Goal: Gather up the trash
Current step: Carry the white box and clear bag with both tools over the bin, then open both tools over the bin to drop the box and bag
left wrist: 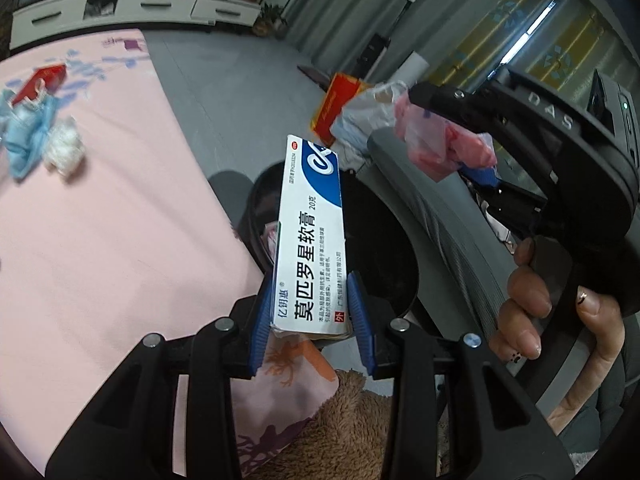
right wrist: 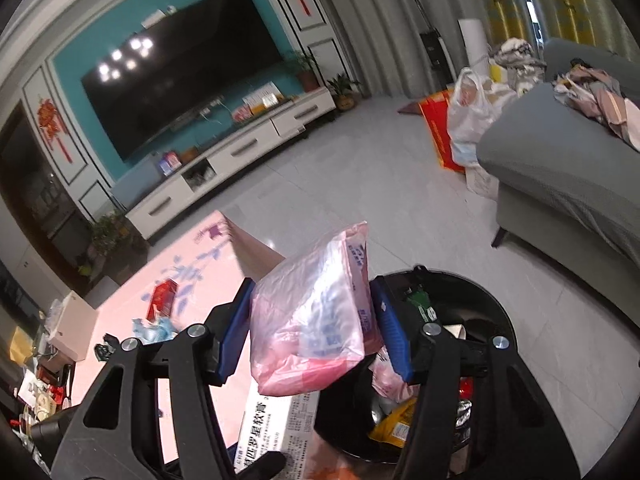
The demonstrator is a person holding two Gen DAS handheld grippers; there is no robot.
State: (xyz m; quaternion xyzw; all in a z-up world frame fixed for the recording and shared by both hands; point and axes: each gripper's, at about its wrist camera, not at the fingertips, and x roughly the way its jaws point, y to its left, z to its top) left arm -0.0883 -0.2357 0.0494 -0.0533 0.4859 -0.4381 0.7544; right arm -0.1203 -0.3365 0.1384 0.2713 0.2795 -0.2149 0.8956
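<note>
Trash is in both grippers, over one black bin (left wrist: 380, 240) beside the pink cloth (left wrist: 100, 220). One white-and-blue ointment box (left wrist: 312, 240) is pinched at its near end between the blue pads of the left gripper (left wrist: 314, 312), jaws narrow, and it juts out above the bin's near rim. One pink plastic bag (right wrist: 316, 312) is squeezed between the pads of the right gripper (right wrist: 316, 320), jaws about half apart, just above the bin's opening; a hand (left wrist: 560, 312) holds that gripper's handle. Inside the bin lie one yellow wrapper (right wrist: 394, 424) and other scraps too jumbled to count. On the cloth, well away from the bin, sit one red box (left wrist: 40, 80), one blue mask (left wrist: 24, 136) and one white wad (left wrist: 64, 146).
</note>
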